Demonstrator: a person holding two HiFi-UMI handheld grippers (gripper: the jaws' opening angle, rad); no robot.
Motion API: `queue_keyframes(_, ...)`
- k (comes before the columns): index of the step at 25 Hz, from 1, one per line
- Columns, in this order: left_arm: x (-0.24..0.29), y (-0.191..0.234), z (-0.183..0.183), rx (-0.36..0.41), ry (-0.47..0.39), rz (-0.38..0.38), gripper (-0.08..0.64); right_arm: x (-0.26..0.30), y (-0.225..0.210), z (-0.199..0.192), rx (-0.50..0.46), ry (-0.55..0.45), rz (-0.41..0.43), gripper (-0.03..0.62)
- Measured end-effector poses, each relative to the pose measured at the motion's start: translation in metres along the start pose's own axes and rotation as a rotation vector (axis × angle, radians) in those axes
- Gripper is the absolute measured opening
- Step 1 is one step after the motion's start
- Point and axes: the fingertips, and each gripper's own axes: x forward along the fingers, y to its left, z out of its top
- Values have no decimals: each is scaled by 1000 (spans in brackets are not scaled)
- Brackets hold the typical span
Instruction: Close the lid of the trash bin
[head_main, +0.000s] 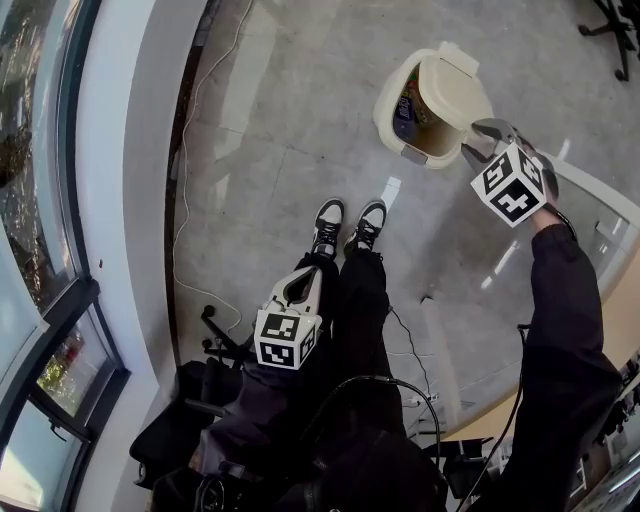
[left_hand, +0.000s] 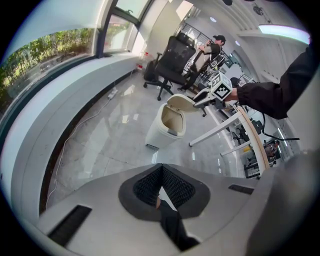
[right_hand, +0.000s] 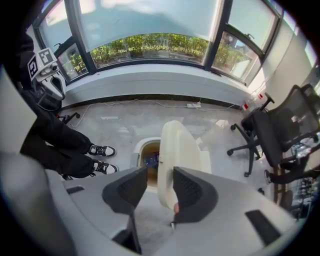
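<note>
A cream trash bin (head_main: 400, 105) stands on the grey floor with its lid (head_main: 455, 90) raised upright. My right gripper (head_main: 482, 142) hangs at the lid's near edge. In the right gripper view the lid (right_hand: 177, 160) stands between the wide-open jaws of the right gripper (right_hand: 160, 186), close against the right pad, with a gap to the left pad. Dark rubbish shows inside the bin (right_hand: 142, 147). My left gripper (head_main: 298, 290) points down beside the person's legs, far from the bin (left_hand: 167, 127), and its pads (left_hand: 161, 172) meet at the tip with nothing in them.
The person's shoes (head_main: 348, 225) stand just short of the bin. A black office chair (right_hand: 280, 130) sits beyond it. A desk edge (head_main: 600, 200) runs under my right arm. A cable (head_main: 185, 200) trails along the curved window wall.
</note>
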Motion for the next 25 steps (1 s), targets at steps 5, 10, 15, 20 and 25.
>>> queue_keyframes(5, 0, 3, -5, 5, 11, 1, 2, 24, 28, -2, 13, 4, 63, 161)
queue_keyframes(10, 0, 7, -7, 3, 22, 7, 2, 53, 52, -6, 22, 14, 138, 161)
queue_keyframes(15, 2, 12, -13, 0, 34, 14, 2, 79, 67, -11, 40, 21, 175, 161)
queue_keyframes(20, 6, 15, -14, -5, 39, 18, 2, 100, 75, -14, 58, 25, 192, 161)
queue_keyframes(25, 10, 15, -15, -9, 47, 17, 2, 120, 82, -19, 74, 33, 203, 161)
